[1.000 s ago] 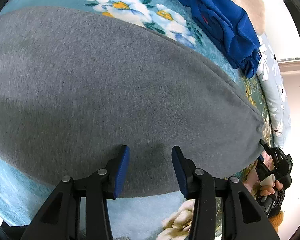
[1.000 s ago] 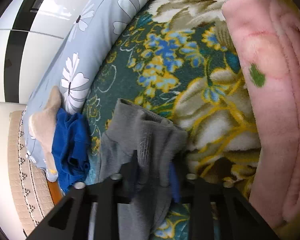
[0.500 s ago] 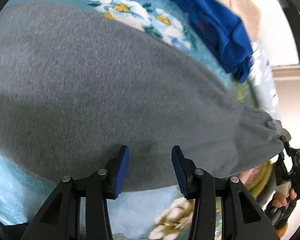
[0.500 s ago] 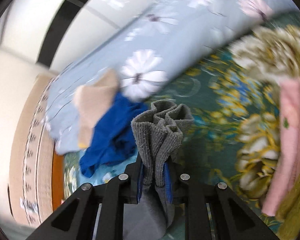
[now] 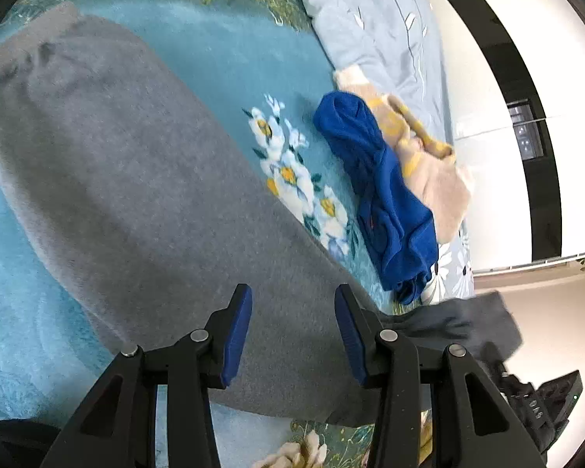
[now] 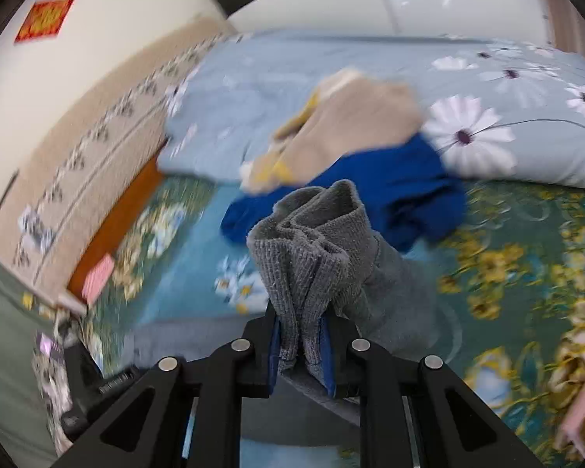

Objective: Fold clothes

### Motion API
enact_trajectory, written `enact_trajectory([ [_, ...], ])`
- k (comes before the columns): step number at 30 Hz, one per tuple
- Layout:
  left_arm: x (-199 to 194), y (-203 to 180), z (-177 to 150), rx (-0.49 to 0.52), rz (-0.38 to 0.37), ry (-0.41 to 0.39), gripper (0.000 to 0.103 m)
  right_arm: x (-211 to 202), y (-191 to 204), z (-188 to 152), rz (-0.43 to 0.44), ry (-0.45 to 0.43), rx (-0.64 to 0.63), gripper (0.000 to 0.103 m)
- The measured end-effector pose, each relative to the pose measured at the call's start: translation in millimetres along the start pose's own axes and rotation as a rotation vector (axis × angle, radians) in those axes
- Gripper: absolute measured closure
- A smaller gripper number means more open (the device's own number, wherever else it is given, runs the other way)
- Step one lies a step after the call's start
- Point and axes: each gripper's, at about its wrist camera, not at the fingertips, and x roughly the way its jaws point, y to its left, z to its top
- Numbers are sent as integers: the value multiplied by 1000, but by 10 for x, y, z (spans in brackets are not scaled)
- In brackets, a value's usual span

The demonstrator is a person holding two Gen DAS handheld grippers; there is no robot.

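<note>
A grey garment point(image 5: 136, 179) lies stretched across the teal floral bedspread point(image 5: 230, 62) in the left wrist view. My left gripper point(image 5: 292, 335) hovers open just over its near edge, nothing between the blue pads. One end of the garment rises off the bed at the lower right point(image 5: 460, 323). In the right wrist view my right gripper point(image 6: 302, 351) is shut on that end, a bunched ribbed grey cuff point(image 6: 312, 241) sticking up between the pads, lifted above the bed.
A crumpled blue garment point(image 5: 386, 210) and a beige one point(image 5: 429, 160) lie beyond the grey piece, against a pale blue flowered duvet point(image 6: 487, 89). A padded headboard point(image 6: 82, 140) and wall stand at the left. A pink blanket edge point(image 6: 581, 409) shows at the far right.
The right gripper has lifted the grey cuff off the bed and swung it left toward the blue garment. The left gripper stayed open and its view turned along the grey garment.
</note>
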Motion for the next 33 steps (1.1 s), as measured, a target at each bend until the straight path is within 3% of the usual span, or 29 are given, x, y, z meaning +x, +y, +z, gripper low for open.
enact_trajectory([
  [9,49,181,-30,-103,9,-3,58,783,387,-604,-56,198,-95,84],
  [18,34,254,-48,-149,15,-9,58,1077,516,-845,-83,284,-152,84],
  [25,44,249,-56,-153,26,-9,57,1084,619,-924,-91,309,-237,78],
  [30,46,260,-57,-162,29,-9,57,983,595,-925,16,321,-230,64],
  [33,45,271,-58,-169,30,-8,57,922,578,-924,83,329,-223,61],
])
